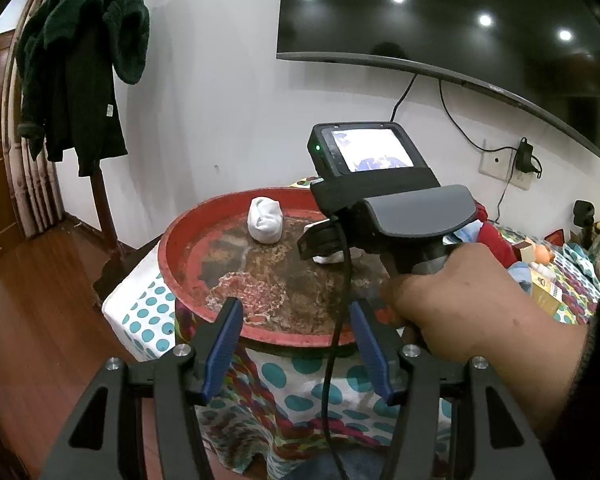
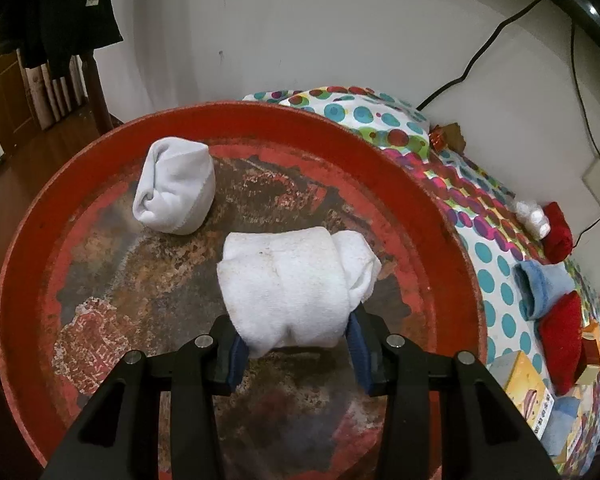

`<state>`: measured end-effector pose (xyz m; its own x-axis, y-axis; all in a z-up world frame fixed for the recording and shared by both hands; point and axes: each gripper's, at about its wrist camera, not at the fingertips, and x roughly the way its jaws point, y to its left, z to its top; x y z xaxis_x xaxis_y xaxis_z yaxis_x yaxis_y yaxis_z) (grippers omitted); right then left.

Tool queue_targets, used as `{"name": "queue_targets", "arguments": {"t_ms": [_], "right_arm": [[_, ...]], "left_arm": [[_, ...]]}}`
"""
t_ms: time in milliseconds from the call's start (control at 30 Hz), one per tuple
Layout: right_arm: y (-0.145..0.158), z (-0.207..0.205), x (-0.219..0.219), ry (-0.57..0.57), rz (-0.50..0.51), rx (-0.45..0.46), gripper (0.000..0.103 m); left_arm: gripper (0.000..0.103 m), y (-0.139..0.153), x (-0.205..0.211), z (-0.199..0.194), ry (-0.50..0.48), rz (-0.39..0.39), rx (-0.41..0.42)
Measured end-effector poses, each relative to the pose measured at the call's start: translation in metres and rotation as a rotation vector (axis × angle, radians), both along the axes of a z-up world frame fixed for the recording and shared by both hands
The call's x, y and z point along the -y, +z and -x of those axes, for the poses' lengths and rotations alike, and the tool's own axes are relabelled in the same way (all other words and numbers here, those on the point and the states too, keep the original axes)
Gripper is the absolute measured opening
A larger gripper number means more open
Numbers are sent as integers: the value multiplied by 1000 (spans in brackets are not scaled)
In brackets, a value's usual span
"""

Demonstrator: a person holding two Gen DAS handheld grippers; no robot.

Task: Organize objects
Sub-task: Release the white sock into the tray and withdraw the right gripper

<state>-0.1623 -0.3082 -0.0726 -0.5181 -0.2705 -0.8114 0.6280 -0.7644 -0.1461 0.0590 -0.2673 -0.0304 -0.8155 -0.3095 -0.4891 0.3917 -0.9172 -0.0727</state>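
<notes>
Two rolled white socks lie in the worn red tray (image 2: 340,136) on the dotted desk cloth (image 2: 496,256). The right gripper (image 2: 296,344) holds the larger roll (image 2: 288,280) between its blue pads, seemingly resting on the tray floor. The smaller roll (image 2: 176,188) sits apart, near the far rim. The left gripper (image 1: 296,348) hovers half-open and empty at the near rim.

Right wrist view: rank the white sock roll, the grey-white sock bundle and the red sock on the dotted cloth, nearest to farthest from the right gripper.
1. White sock roll, between the right gripper fingers.
2. Grey-white sock bundle, upper left in the red tray.
3. Red sock, far right, outside the tray.
</notes>
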Motion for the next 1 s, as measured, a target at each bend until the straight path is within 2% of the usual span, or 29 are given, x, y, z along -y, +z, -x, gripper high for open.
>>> {"name": "queue_targets", "arguments": {"t_ms": [67, 133, 200, 300, 400, 467, 600, 667, 800, 867, 1000], "right_arm": [[1, 2, 0, 3, 13, 24, 51], [7, -1, -4, 10, 34, 8, 75], [20, -9, -13, 12, 61, -51, 86], [46, -22, -48, -14, 127, -154, 93], [61, -26, -115, -85, 191, -217, 103], [57, -15, -163, -177, 190, -217, 103], [46, 2, -267, -367, 206, -203, 103], [40, 0, -321, -458, 228, -203, 103], [16, -13, -399, -573, 253, -188, 103], [6, -22, -425, -610, 276, -171, 103], [-12, -40, -461, -650, 322, -144, 103]], "left_arm": [[58, 0, -1, 1, -7, -4, 1], [58, 0, -1, 1, -14, -17, -3], [58, 1, 0, 0, -23, -30, -11], [59, 5, -4, -3, -65, -48, -44], [59, 9, -17, -3, -116, -19, -65], [60, 16, -25, -8, -156, -34, -129], [65, 19, -48, -5, -265, -25, -150], [68, 17, -63, 5, -325, -21, -131], [68, 3, -99, 43, -427, 24, -58], [68, -9, -119, 73, -482, 46, 5], [68, -25, -146, 121, -567, 49, 72]]}}
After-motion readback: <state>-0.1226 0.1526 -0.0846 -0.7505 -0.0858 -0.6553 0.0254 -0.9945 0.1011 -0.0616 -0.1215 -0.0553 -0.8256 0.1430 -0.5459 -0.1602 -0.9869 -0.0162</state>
